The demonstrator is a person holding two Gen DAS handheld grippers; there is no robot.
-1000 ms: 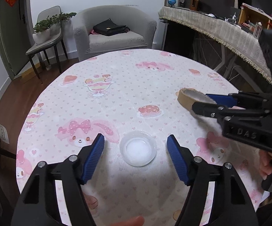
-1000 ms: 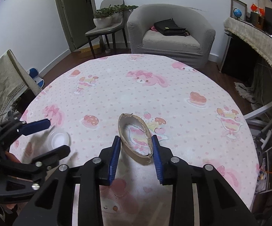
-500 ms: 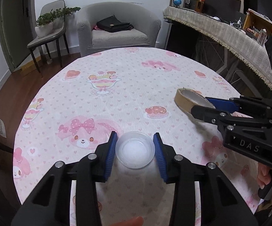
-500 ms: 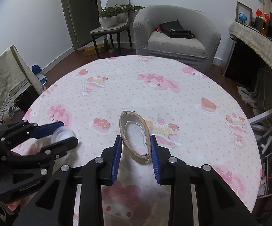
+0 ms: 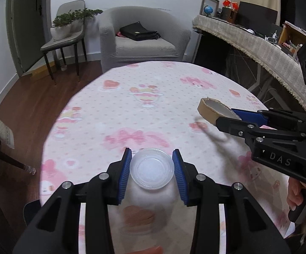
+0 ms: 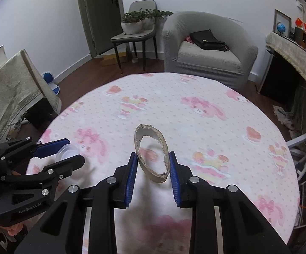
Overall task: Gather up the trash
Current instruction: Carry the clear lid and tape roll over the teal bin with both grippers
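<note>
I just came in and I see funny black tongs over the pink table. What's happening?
A person is picking up trash with a pair of tongs in each hand. The left tongs are clamped on a small clear plastic lid. The right tongs squeeze a squashed cardboard ring. Both pieces are held above the pink tablecloth.
</note>
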